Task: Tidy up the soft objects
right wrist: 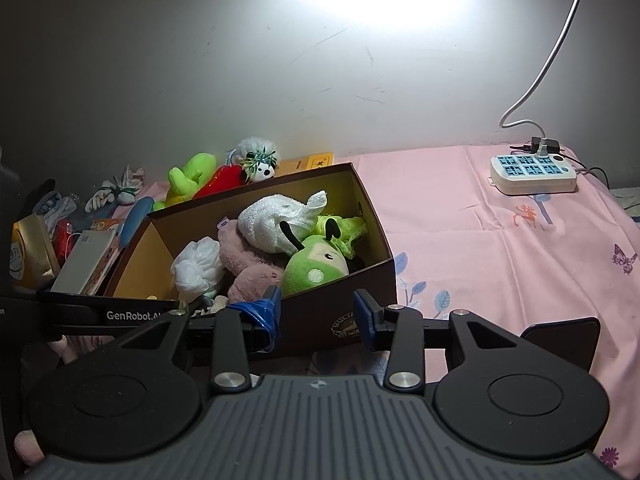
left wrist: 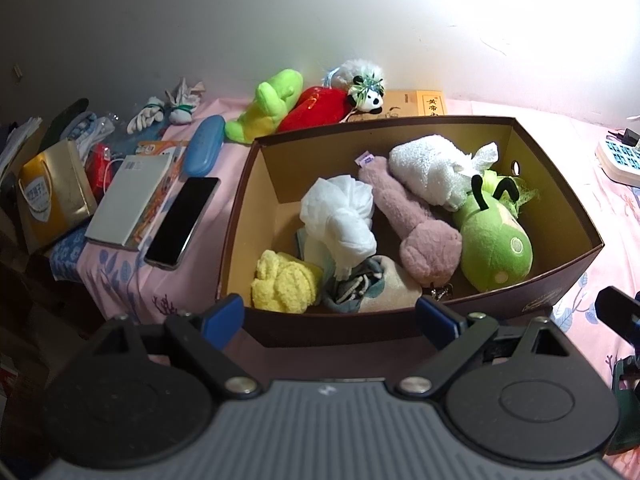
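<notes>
**Both tongs idle at the near wall of the box**

My left gripper [left wrist: 330, 316] hangs over the near rim of the brown cardboard box [left wrist: 440, 320], jaws wide apart, nothing between them. My right gripper [right wrist: 318, 312] sits at the box's near corner, jaws partly apart and empty (a scrap of blue tape hangs loose from its left finger).

Inside the box: green bug plush [left wrist: 494, 246] against the right wall, pink plush [left wrist: 416, 224] lying lengthwise beside it, white fluffy plush [left wrist: 434, 174] toward the back, crumpled white bag [left wrist: 340, 216] at centre, yellow knit piece [left wrist: 282, 282] in the near-left corner, grey-and-beige plush [left wrist: 372, 286] just beside it.

Outside, behind the far wall on the pink sheet [right wrist: 500, 248]: lime plush [left wrist: 266, 106], red plush [left wrist: 318, 108], small panda [left wrist: 366, 94], touching in a row.
</notes>
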`<state>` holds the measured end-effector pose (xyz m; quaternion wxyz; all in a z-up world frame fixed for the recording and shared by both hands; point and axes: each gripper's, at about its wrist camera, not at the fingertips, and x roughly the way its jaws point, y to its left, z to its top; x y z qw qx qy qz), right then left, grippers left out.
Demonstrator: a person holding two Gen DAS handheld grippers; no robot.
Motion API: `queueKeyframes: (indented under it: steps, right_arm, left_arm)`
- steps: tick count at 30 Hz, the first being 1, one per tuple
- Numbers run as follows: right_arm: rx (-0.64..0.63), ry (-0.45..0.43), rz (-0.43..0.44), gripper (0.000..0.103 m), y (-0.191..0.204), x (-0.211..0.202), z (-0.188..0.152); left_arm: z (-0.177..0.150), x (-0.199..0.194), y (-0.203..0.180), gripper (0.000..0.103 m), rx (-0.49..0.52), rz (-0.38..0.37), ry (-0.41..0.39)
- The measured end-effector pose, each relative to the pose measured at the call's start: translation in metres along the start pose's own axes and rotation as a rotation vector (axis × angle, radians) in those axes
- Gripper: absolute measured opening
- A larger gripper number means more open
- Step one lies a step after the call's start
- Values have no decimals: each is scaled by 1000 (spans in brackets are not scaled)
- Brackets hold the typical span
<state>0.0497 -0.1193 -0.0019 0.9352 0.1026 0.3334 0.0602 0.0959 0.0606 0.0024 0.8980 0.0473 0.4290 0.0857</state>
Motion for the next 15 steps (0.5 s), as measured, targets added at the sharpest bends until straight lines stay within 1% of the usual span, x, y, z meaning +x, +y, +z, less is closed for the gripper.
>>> queueKeyframes:
  steps: [7, 11, 15]
  right_arm:
    - [-4, 3, 0, 23, 0, 0, 0]
    - [3, 6, -1, 23, 0, -1, 0]
    - [1, 3, -2, 23, 0, 0, 0]
  left_arm:
    - [1, -1, 1, 96, -4, -15, -1]
    - [0, -2, 2, 95, -6, -47, -6]
    - [0, -4, 2, 95, -7, -39, -20]
